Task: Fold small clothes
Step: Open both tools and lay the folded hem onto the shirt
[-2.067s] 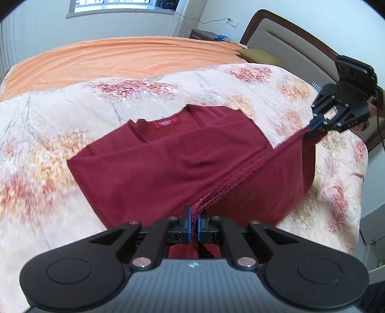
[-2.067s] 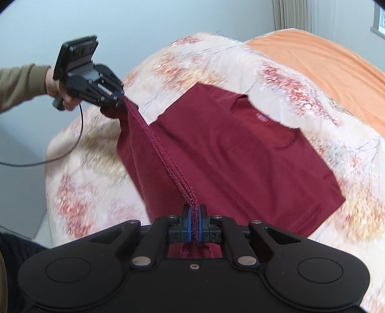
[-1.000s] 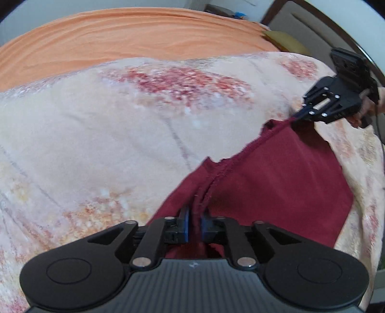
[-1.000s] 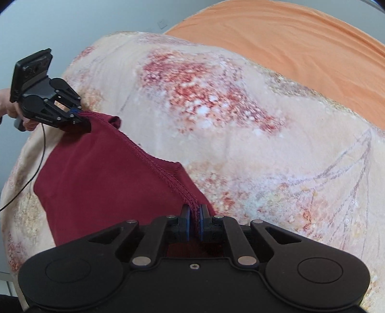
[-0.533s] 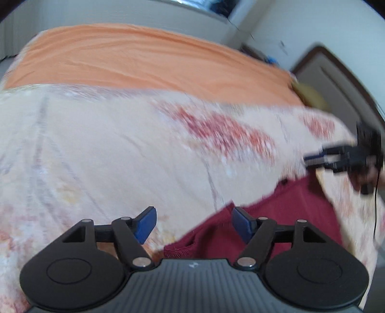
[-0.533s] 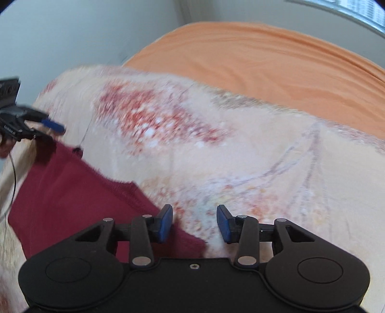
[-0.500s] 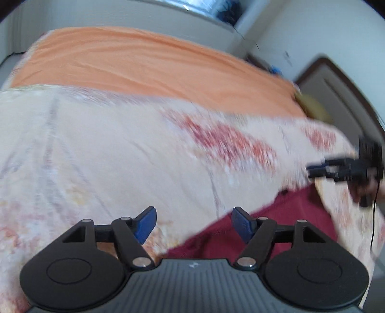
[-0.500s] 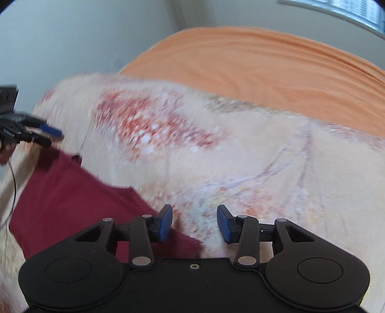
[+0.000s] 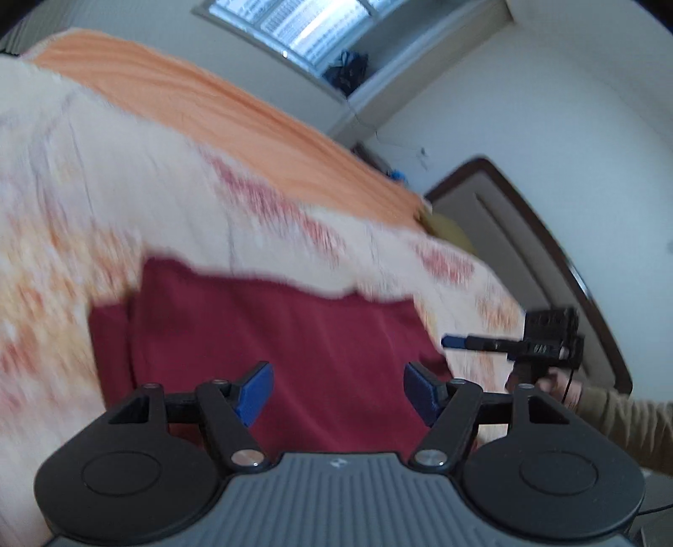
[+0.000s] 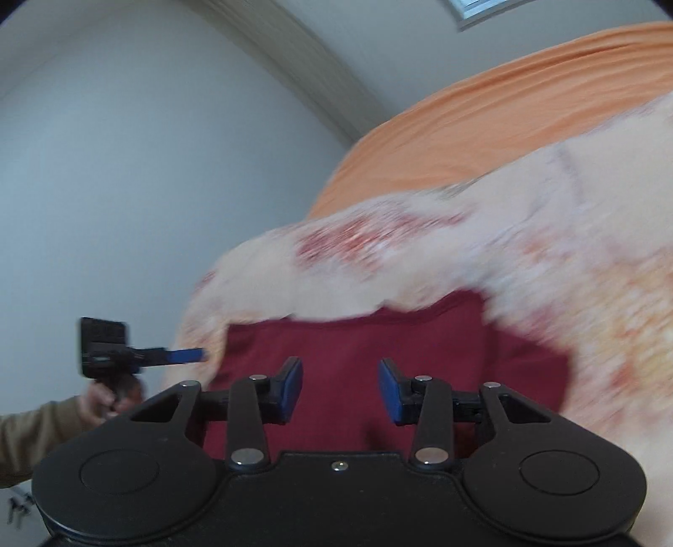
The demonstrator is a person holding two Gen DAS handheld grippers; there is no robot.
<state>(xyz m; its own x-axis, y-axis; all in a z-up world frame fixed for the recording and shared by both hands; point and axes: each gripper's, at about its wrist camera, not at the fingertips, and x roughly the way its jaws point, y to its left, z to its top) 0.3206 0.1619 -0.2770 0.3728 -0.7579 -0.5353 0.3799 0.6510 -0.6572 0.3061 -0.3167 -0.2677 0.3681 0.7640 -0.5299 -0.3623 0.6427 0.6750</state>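
The left tool [image 9: 338, 391] stands with its blue pads apart and nothing between them, having just spread open; it hangs over the dark red garment [image 9: 286, 336] without touching it. The right tool [image 10: 340, 389] has likewise just been opening, and its pads are parted with only air in the gap, the garment [image 10: 378, 349] below and ahead of them. From the left wrist view the right tool [image 9: 450, 341] shows side-on beyond the garment's right edge, held by a hand [image 9: 542, 381] in an olive sleeve [image 9: 622, 425]. From the right wrist view the left tool [image 10: 197, 355] appears just off the garment's left edge, gripped by the other hand [image 10: 107, 397].

The garment lies folded flat on a floral quilt [image 9: 126, 189] spread over the bed. Past the quilt lies an orange sheet [image 9: 210, 109], and a yellowish pillow [image 9: 448, 229] sits against the dark-framed headboard [image 9: 525, 235]. A window [image 9: 294, 21] is set in the far wall, with something dark [image 9: 347, 71] on its sill. Nothing lies on the garment or between it and either tool. Both views are blurred, so the cloth's edges and seams cannot be made out.
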